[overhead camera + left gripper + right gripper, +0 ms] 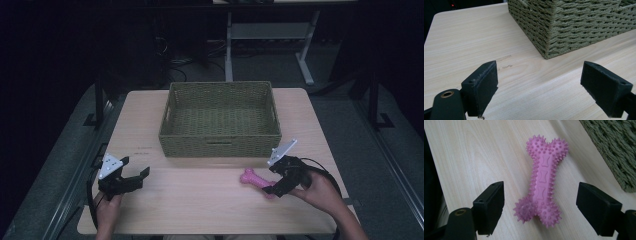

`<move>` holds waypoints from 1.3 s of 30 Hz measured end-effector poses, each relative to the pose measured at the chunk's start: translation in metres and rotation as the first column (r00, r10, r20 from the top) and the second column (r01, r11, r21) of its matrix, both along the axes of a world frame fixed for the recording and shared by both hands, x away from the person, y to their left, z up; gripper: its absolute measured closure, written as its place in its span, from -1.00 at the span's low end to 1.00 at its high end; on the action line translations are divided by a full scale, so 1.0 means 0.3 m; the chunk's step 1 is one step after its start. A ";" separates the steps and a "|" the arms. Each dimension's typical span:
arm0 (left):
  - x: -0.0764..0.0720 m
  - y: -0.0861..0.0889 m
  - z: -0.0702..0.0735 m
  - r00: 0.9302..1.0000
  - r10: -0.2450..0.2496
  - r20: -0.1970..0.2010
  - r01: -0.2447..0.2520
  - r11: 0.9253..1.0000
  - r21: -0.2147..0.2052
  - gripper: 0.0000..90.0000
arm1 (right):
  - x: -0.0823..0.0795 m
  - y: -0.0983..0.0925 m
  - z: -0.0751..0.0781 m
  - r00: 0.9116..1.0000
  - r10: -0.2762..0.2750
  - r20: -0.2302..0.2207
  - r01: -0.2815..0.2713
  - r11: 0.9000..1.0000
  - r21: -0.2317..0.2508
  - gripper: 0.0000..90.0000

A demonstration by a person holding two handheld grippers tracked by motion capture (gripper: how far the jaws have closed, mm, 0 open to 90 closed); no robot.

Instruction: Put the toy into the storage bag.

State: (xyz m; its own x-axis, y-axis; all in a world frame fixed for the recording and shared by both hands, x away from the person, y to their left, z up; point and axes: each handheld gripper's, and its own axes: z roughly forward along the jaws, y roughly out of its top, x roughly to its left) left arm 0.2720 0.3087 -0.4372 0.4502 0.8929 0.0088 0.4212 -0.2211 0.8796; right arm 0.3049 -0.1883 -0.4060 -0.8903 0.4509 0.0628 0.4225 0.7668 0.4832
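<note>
A pink spiky toy bone [257, 181] [543, 180] lies flat on the wooden table [200, 190], just in front of the woven green basket [220, 119]. My right gripper [277, 186] [540, 208] is open, its jaws spread to either side of the bone's near end without touching it. My left gripper [136, 176] [540, 90] is open over bare wood at the table's front left, with nothing between its jaws. The basket's near corner [546, 47] stands ahead of it.
The basket's inside looks empty. The table's right edge runs close to my right hand [320, 192]. Dark floor, cables and a white desk frame [270, 35] lie beyond the table's far edge.
</note>
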 end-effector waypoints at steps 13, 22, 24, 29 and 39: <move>0.001 0.001 0.000 1.000 0.005 0.000 -0.005 1.000 -0.004 -0.69 | 0.047 0.067 -0.025 1.000 0.012 -0.029 -0.014 0.999 -0.050 -0.47; 0.000 0.002 0.001 1.000 0.005 0.002 -0.005 1.000 -0.007 -0.69 | 0.069 0.096 -0.053 0.999 0.009 -0.050 -0.013 0.996 -0.083 -0.36; 0.000 0.002 0.002 1.000 0.004 0.004 -0.004 1.000 -0.007 -0.69 | 0.072 0.097 -0.058 0.999 0.010 -0.052 -0.015 0.996 -0.088 -0.34; 0.000 0.002 0.002 1.000 0.004 0.003 -0.004 1.000 -0.007 -0.69 | 0.079 0.100 -0.067 0.998 0.008 -0.064 -0.015 0.995 -0.098 -0.28; -0.001 0.006 0.003 1.000 0.008 0.004 -0.008 1.000 -0.009 -0.69 | 0.086 0.117 -0.088 0.997 0.018 -0.069 -0.027 0.991 -0.130 -0.10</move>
